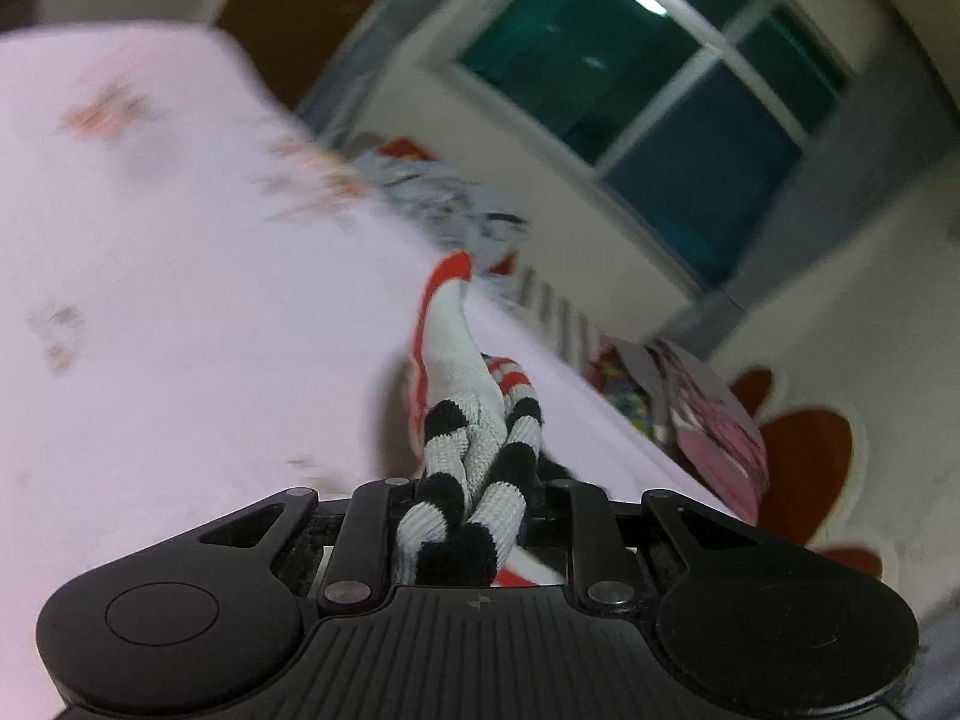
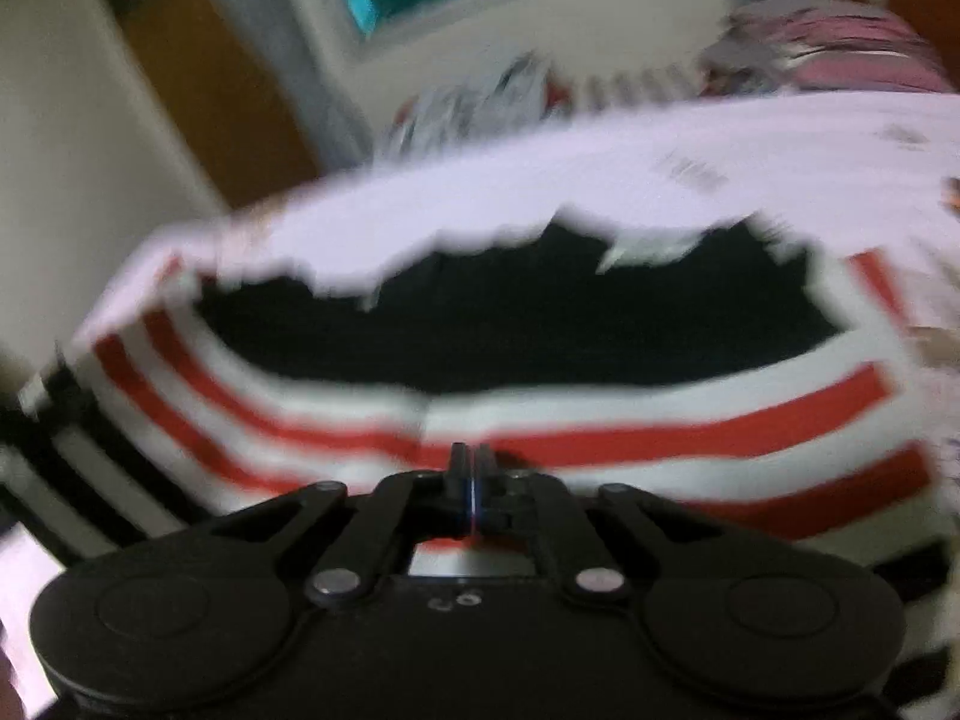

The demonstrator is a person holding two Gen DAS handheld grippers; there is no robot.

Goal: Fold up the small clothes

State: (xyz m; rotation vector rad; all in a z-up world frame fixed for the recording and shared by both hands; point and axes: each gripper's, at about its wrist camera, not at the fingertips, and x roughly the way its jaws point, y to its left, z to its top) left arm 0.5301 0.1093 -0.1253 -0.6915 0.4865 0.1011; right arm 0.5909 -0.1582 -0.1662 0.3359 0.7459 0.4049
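The left gripper (image 1: pixel 462 516) pinches a bunched black-and-white end of the striped garment (image 1: pixel 447 330) above the pink bed sheet (image 1: pixel 150 240), while the right gripper (image 2: pixel 471 480) clamps its red-striped edge (image 2: pixel 660 438)

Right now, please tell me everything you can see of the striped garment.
The striped garment looks like knit fabric: white with red stripes, a black middle panel, and black-and-white striped ribbing. It lies over the pale pink sheet. The left tongs grip a bunched ribbed part; the right tongs are shut on a red-striped edge. Motion blur hides finer detail.
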